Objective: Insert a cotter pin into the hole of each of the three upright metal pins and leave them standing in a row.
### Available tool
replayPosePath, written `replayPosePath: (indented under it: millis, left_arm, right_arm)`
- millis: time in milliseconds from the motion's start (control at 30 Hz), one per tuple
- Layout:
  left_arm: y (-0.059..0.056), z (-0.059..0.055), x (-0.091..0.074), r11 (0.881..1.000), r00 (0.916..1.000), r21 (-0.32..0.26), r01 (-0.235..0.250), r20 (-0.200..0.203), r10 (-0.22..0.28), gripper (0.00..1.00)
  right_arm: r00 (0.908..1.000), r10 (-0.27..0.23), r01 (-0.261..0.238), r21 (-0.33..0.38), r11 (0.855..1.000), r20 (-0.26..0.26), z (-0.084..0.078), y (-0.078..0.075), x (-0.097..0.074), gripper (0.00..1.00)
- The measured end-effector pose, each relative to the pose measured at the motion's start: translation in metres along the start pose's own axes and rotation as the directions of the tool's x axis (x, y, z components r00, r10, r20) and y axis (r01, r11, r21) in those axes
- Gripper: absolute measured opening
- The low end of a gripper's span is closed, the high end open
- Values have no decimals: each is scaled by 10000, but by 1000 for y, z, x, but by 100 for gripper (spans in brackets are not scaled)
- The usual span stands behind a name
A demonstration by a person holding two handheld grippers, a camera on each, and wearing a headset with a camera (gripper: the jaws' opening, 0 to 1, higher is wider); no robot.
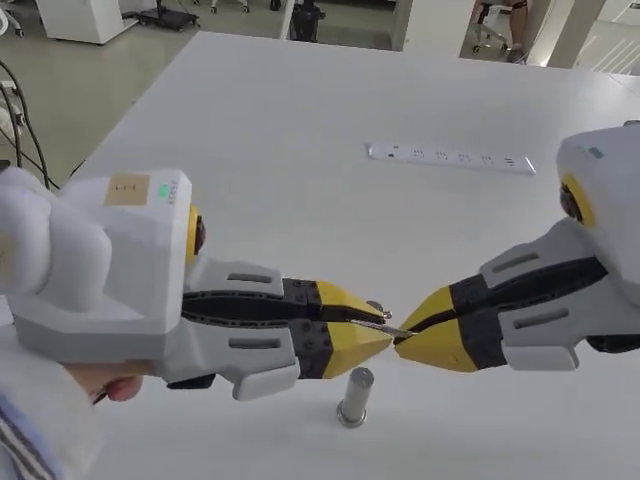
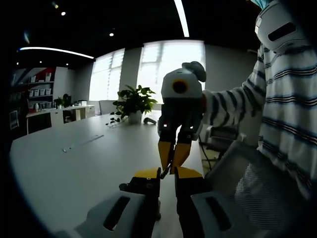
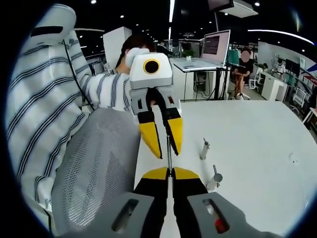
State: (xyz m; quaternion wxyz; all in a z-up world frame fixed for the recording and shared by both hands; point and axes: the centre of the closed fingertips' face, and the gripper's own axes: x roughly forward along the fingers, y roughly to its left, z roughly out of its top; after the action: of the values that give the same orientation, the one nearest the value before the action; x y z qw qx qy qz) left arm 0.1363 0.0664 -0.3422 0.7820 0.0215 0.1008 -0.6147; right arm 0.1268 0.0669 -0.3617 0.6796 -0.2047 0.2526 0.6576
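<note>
Over table (image 1: 300, 120), right tool (image 3: 170, 173) pinching cotter pin (image 3: 169, 146)

In the head view one upright metal pin (image 1: 376, 305) shows just its top above the yellow tips of the left hand-held gripper (image 1: 384, 326), the rest hidden behind them, and the body of the right hand-held gripper (image 1: 405, 336) is cut off by the right edge. The cotter pin (image 1: 370, 323) between the two is too thin to tell its shape, and one end is buried between the right one's closed tips.
</note>
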Motion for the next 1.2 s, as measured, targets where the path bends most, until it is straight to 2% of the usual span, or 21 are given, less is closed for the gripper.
replayPosePath:
  millis: [133, 367, 600, 1200]
  left_arm:
    - [0, -10, 2, 10000, 9994, 57, -61, -341, 62, 17]
    - [4, -20, 2, 9996, 9985, -166, -236, -503, 228, 26]
    - [5, -31, 5, 9995, 9967, -207, -233, -782, 216, 24]
    - [13, -51, 16, 9990, 9898, -290, -353, -1392, 309, 22]
  right_arm:
    - [9995, -195, 193, -91, 9998, -238, -6, -4, 0, 0]
    - [9970, -335, 332, -58, 9994, -696, -19, -7, 2, 0]
    - [9952, -370, 362, -112, 9993, -904, -29, -7, 3, 0]
    - [9882, -538, 595, 359, 9976, -1432, -55, -12, 5, 0]
